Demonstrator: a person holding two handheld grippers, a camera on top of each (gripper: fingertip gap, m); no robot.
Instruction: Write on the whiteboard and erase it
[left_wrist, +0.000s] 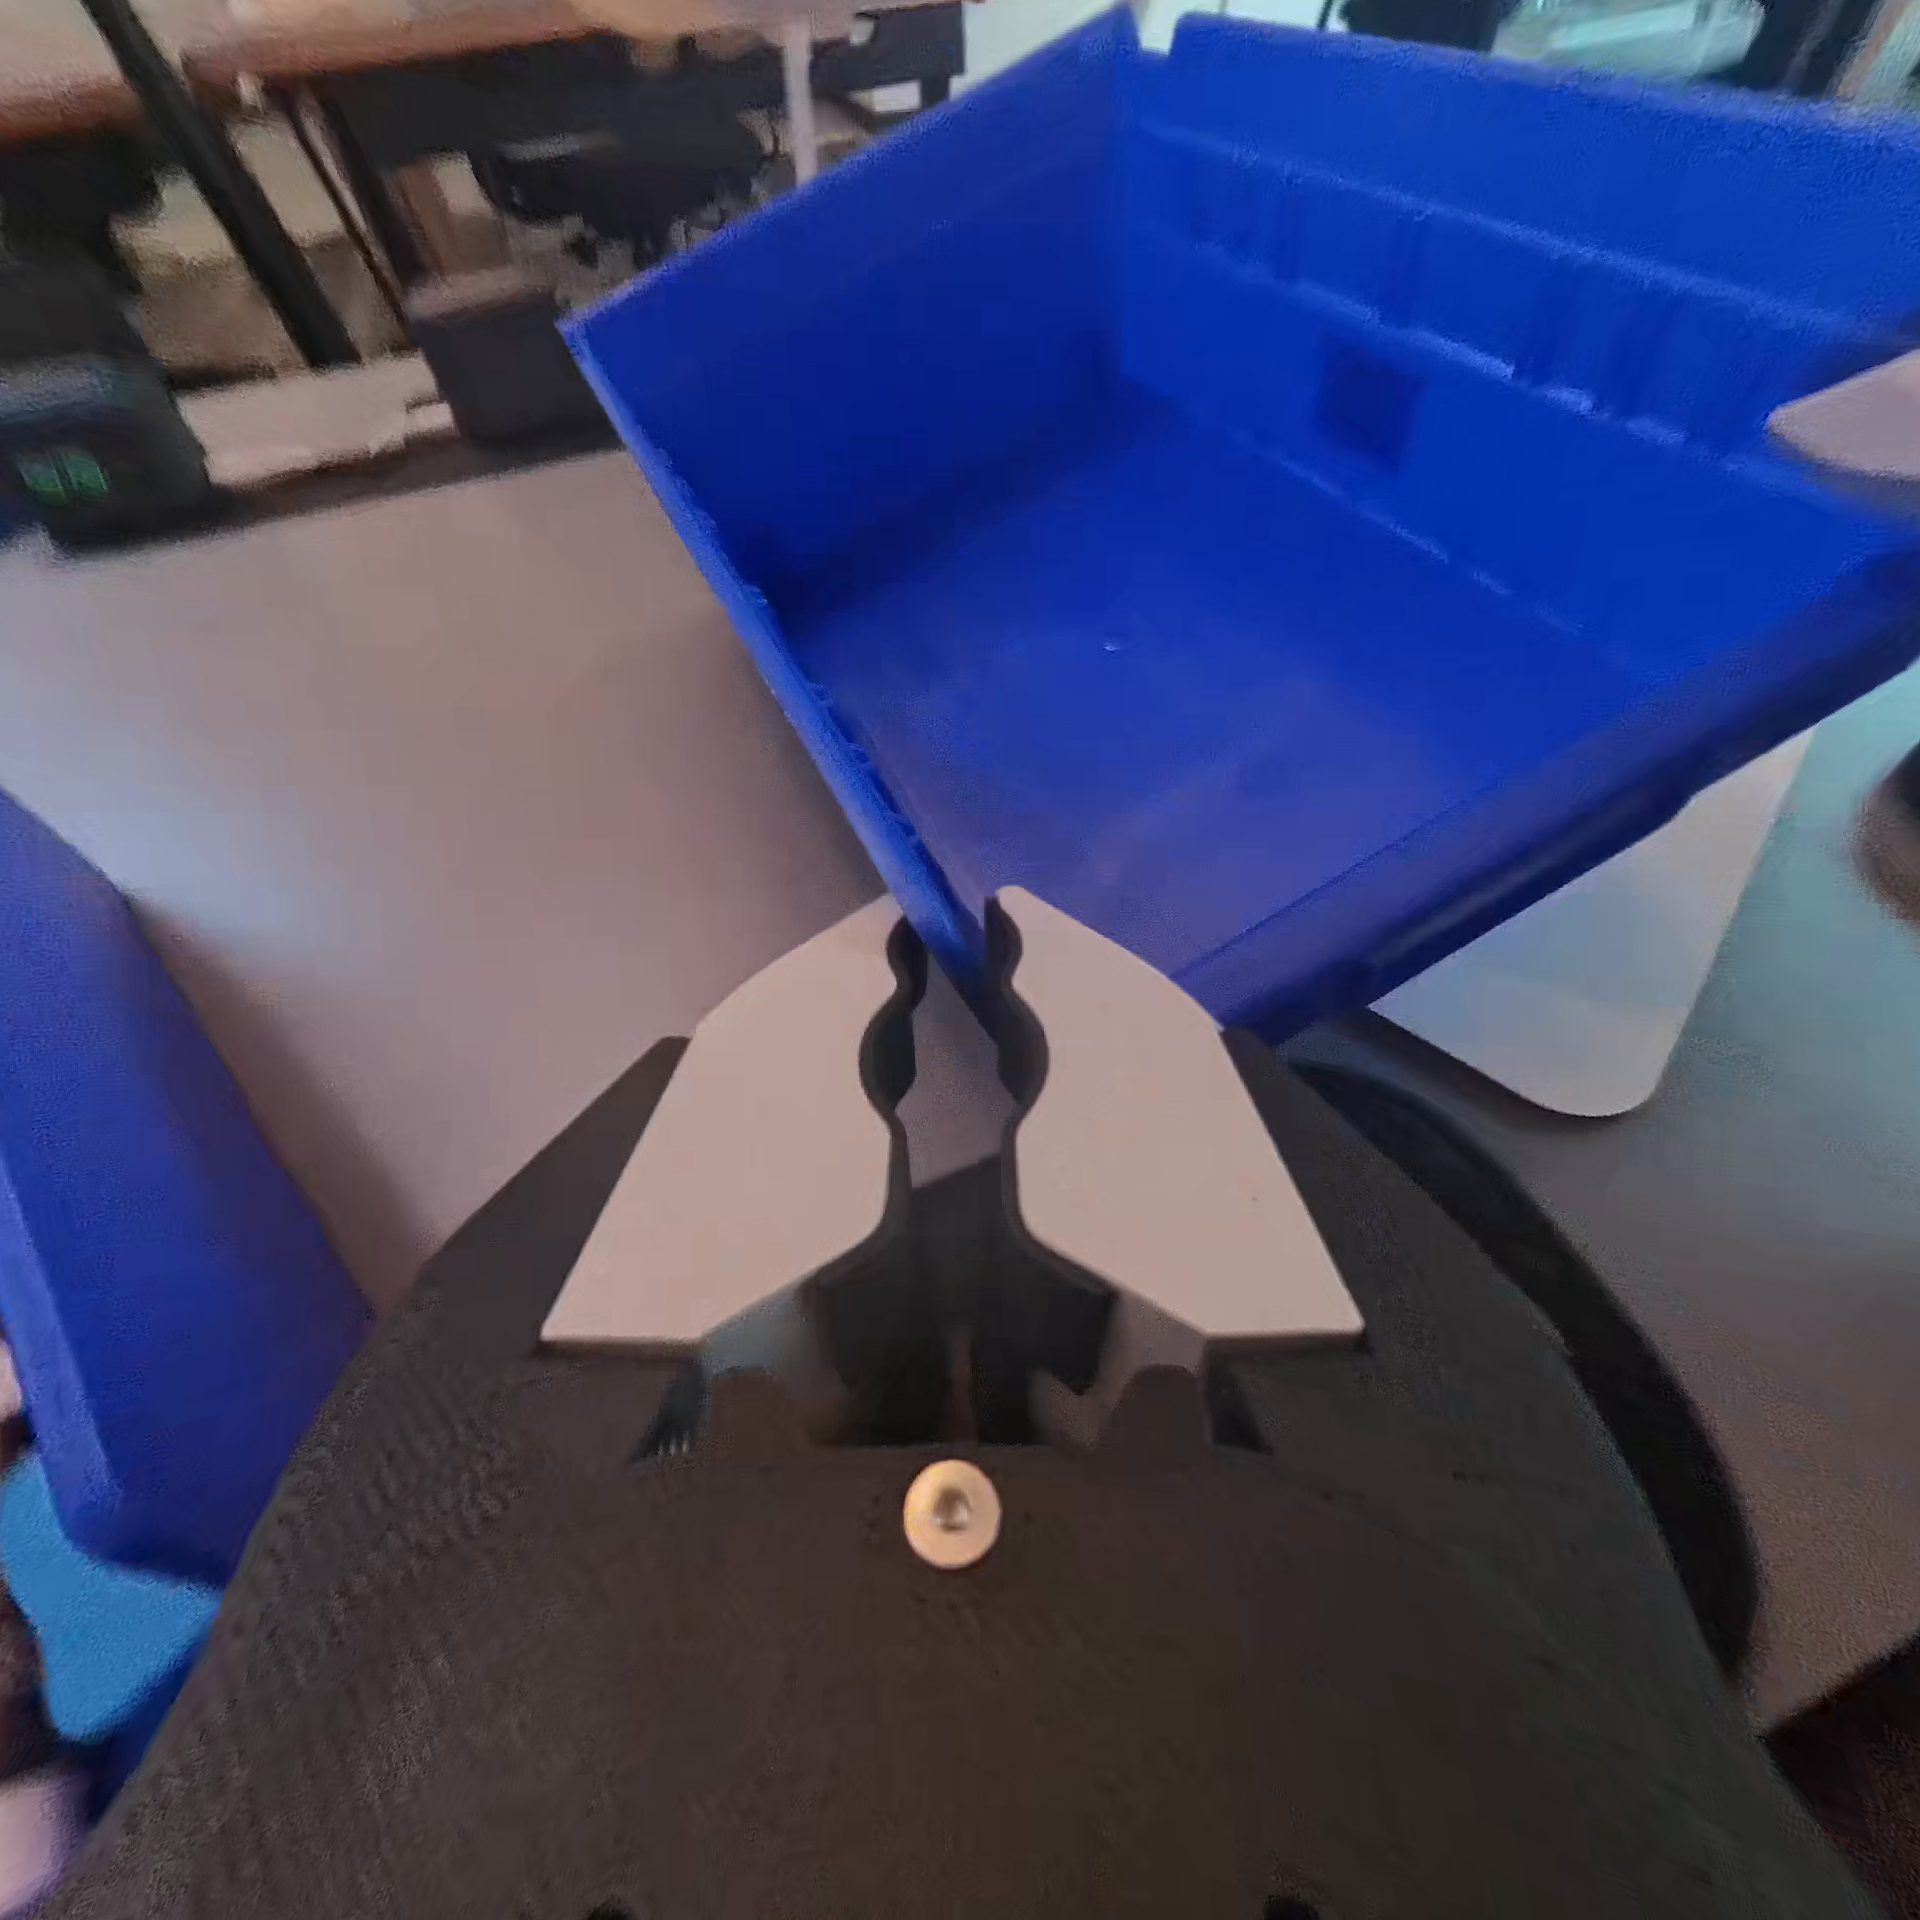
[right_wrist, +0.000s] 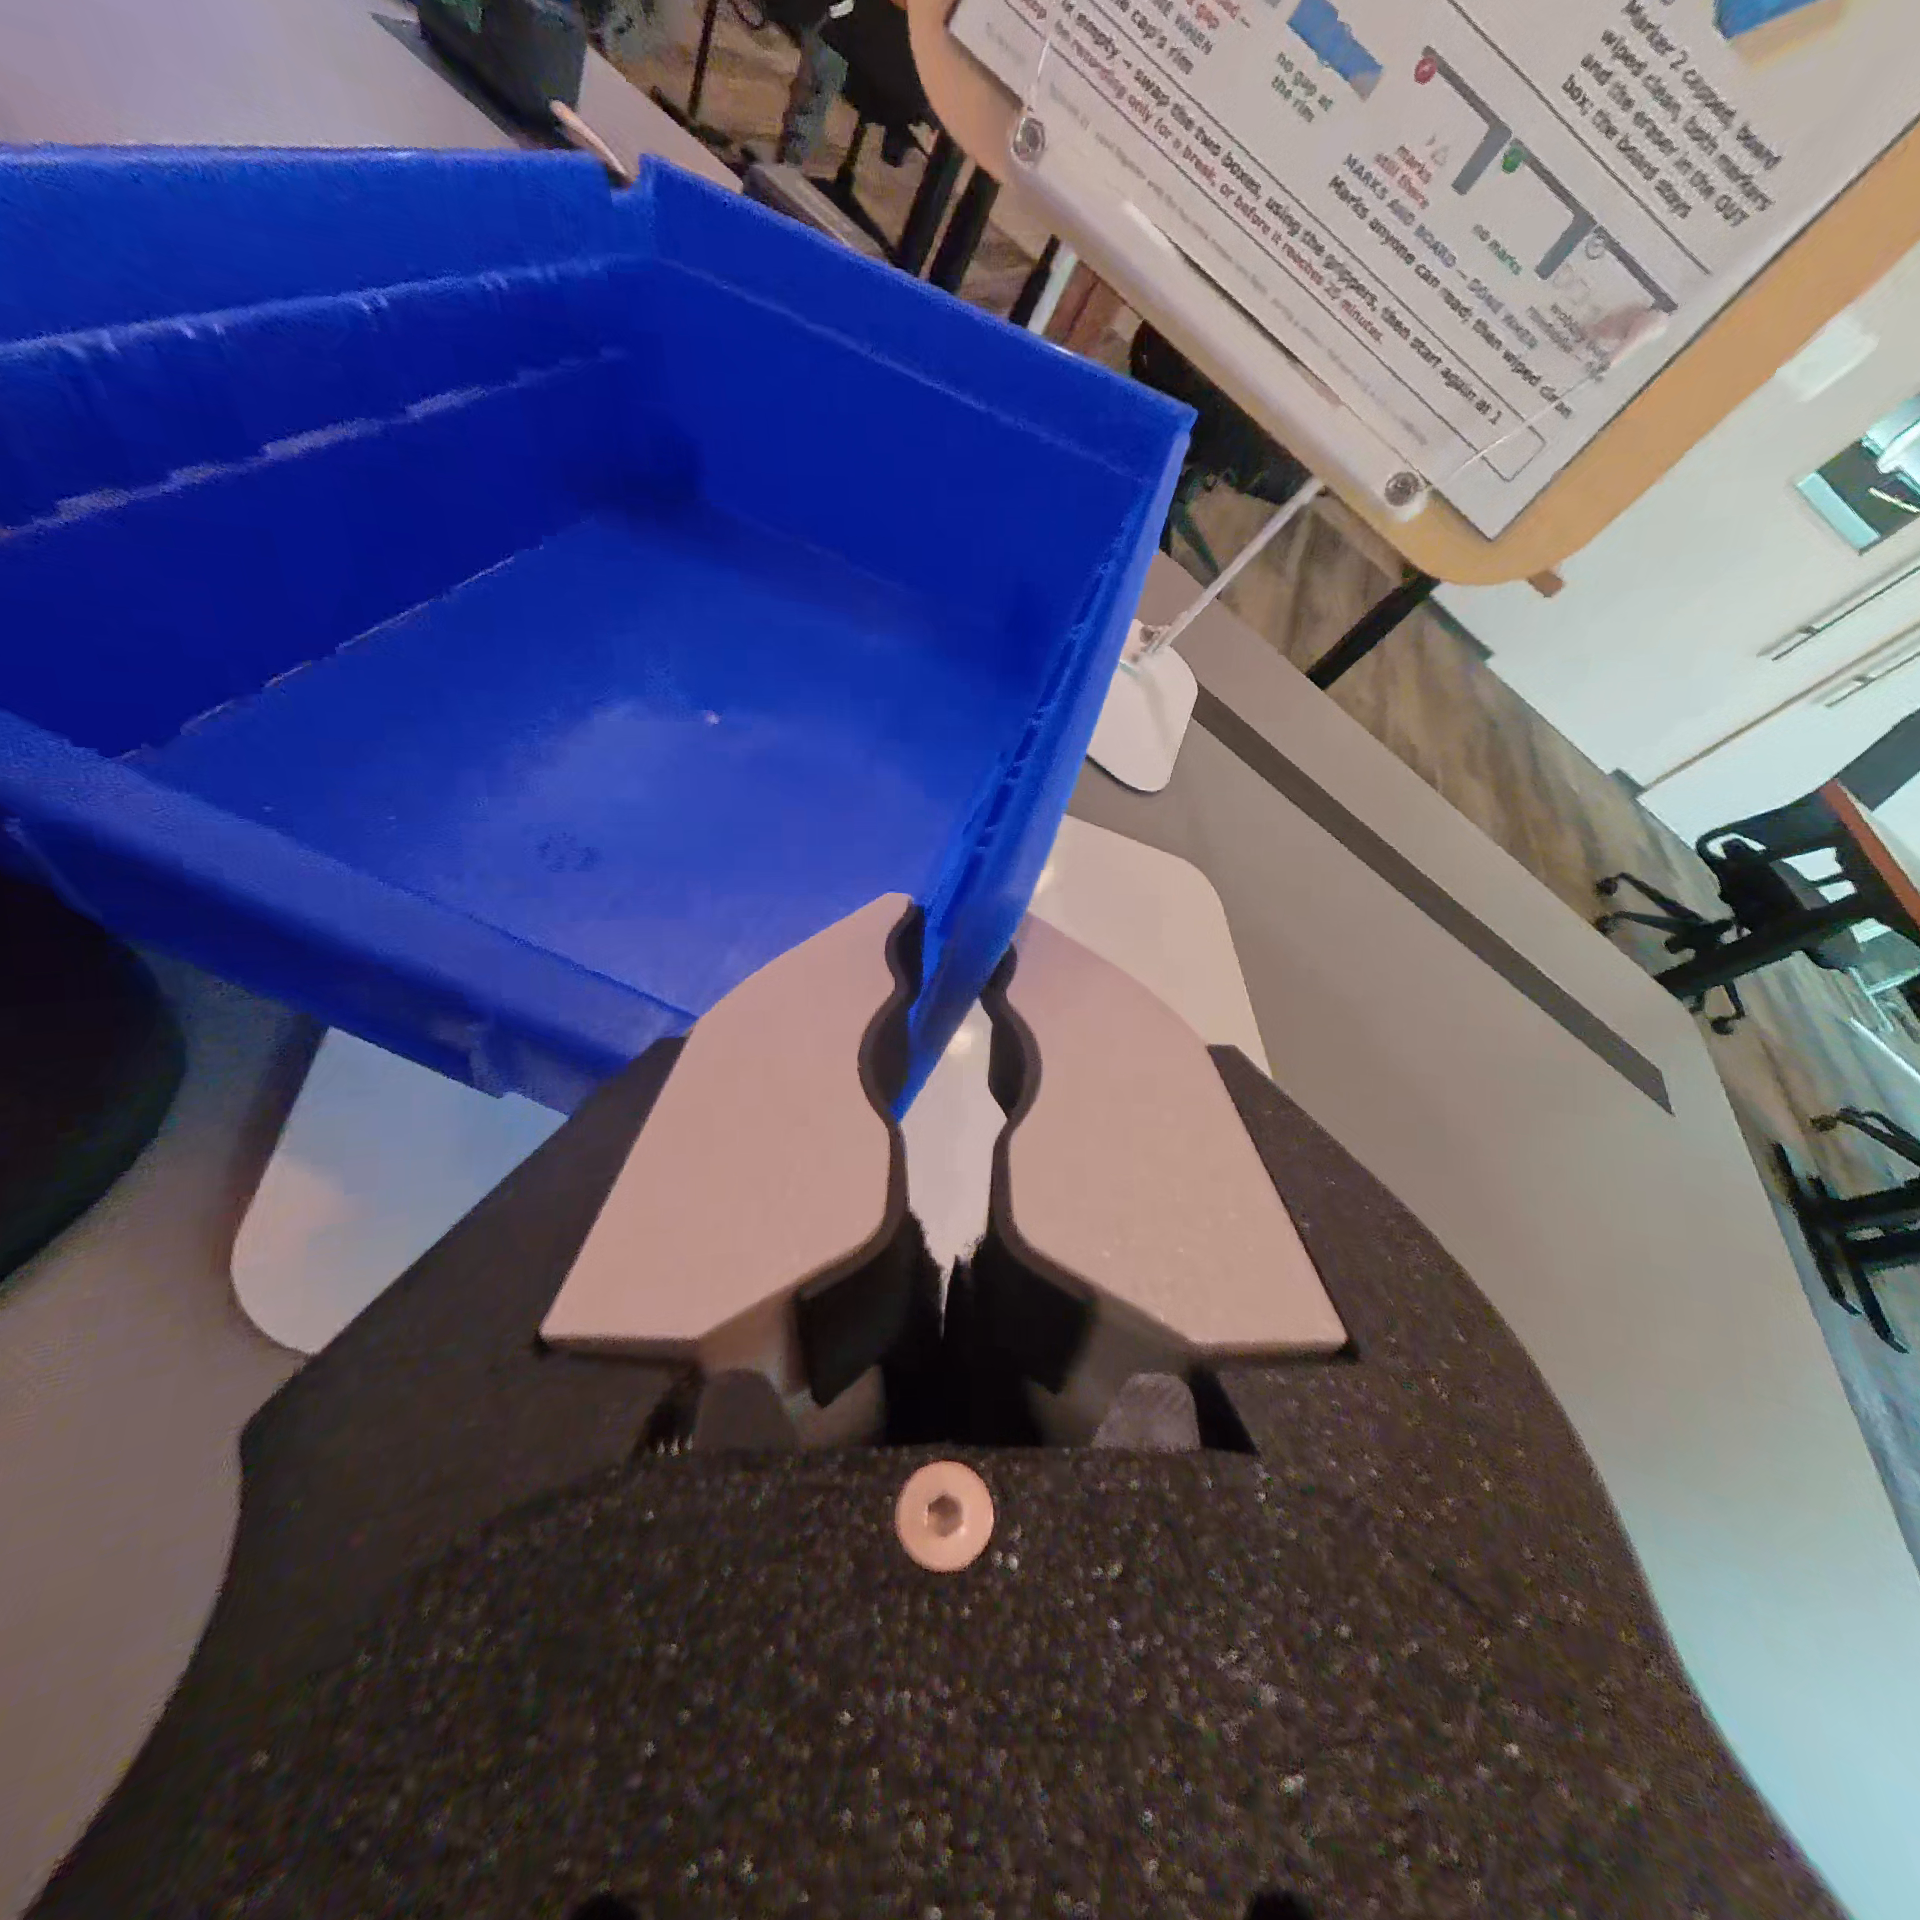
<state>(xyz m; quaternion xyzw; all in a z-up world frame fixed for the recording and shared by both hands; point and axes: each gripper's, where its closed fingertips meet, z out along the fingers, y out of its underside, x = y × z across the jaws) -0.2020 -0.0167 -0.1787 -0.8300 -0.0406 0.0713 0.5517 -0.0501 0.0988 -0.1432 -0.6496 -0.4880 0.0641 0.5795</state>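
Both jaws pinch opposite side walls of one empty blue bin (left_wrist: 1195, 675): left gripper (left_wrist: 954, 997) has the wall rising toward 11 o'clock, right gripper (right_wrist: 948, 997) toward 1. Bin tilted above the counter (left_wrist: 416, 779); white board (right_wrist: 1132, 904) lies beneath.

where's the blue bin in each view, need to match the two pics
Left wrist view: blue bin fills the upper right, its left side wall pinched in the left tongs.
Right wrist view: it fills the upper left, its right side wall in the right tongs.
Shared landmark: the white plate beneath the bin.
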